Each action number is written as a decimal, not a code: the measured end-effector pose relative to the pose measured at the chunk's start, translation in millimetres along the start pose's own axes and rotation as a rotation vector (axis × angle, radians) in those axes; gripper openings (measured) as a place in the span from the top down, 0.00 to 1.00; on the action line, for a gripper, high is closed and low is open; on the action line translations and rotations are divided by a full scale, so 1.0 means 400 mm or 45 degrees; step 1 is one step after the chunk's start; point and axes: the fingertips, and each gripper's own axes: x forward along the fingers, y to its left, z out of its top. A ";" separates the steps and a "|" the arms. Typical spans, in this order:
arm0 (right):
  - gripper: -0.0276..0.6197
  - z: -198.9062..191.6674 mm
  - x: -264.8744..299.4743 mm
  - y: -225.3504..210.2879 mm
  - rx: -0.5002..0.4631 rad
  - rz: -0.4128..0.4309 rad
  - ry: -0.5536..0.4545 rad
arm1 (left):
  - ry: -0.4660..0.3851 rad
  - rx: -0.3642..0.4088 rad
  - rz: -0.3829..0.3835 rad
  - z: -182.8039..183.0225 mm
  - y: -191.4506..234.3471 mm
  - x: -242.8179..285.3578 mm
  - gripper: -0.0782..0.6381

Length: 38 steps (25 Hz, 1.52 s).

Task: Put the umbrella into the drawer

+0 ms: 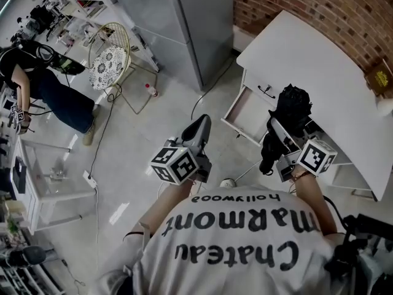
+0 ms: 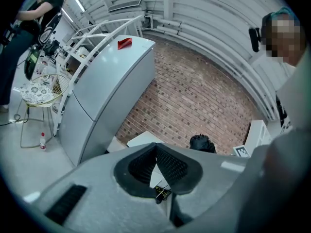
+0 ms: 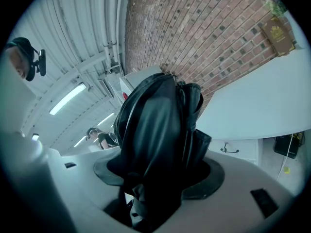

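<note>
Holding: right gripper clamped on the folded black umbrella.
Left gripper: jaws pressed together.
Drawer: pulled open from white desk, left of umbrella.

Black folded umbrella with bunched fabric stands roughly upright, clamped in the right gripper. White drawer is pulled open at its 9 o'clock.
</note>
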 end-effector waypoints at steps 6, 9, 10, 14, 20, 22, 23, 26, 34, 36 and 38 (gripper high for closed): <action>0.51 -0.007 0.045 -0.027 -0.044 -0.021 0.053 | 0.004 -0.035 -0.090 0.009 -0.008 0.037 0.87; 0.51 -0.004 0.082 -0.019 -0.077 -0.024 0.081 | 0.005 -0.031 -0.112 0.017 -0.008 0.051 0.87; 0.51 -0.005 0.094 -0.017 -0.080 -0.020 0.091 | -0.001 -0.029 -0.103 0.021 -0.005 0.053 0.87; 0.51 -0.008 0.145 -0.012 -0.080 0.002 0.132 | -0.042 -0.014 -0.036 0.034 0.016 0.069 0.87; 0.51 -0.009 0.227 -0.020 -0.214 0.026 0.241 | -0.059 -0.026 -0.007 0.037 0.047 0.113 0.87; 0.51 -0.006 0.256 -0.036 -0.246 0.046 0.280 | -0.071 -0.080 -0.009 0.023 0.053 0.139 0.87; 0.51 -0.003 0.274 -0.046 -0.260 0.059 0.296 | -0.071 -0.098 -0.009 0.015 0.057 0.159 0.87; 0.51 -0.014 0.318 -0.085 -0.299 0.100 0.351 | -0.020 -0.090 0.014 -0.032 0.067 0.219 0.87; 0.51 -0.090 0.445 -0.232 -0.440 0.134 0.526 | 0.102 -0.147 0.172 -0.162 0.143 0.345 0.87; 0.51 -0.115 0.479 -0.270 -0.455 0.143 0.548 | 0.124 -0.140 0.191 -0.190 0.167 0.368 0.87; 0.51 -0.143 0.505 -0.304 -0.466 0.148 0.578 | 0.147 -0.119 0.216 -0.221 0.189 0.384 0.87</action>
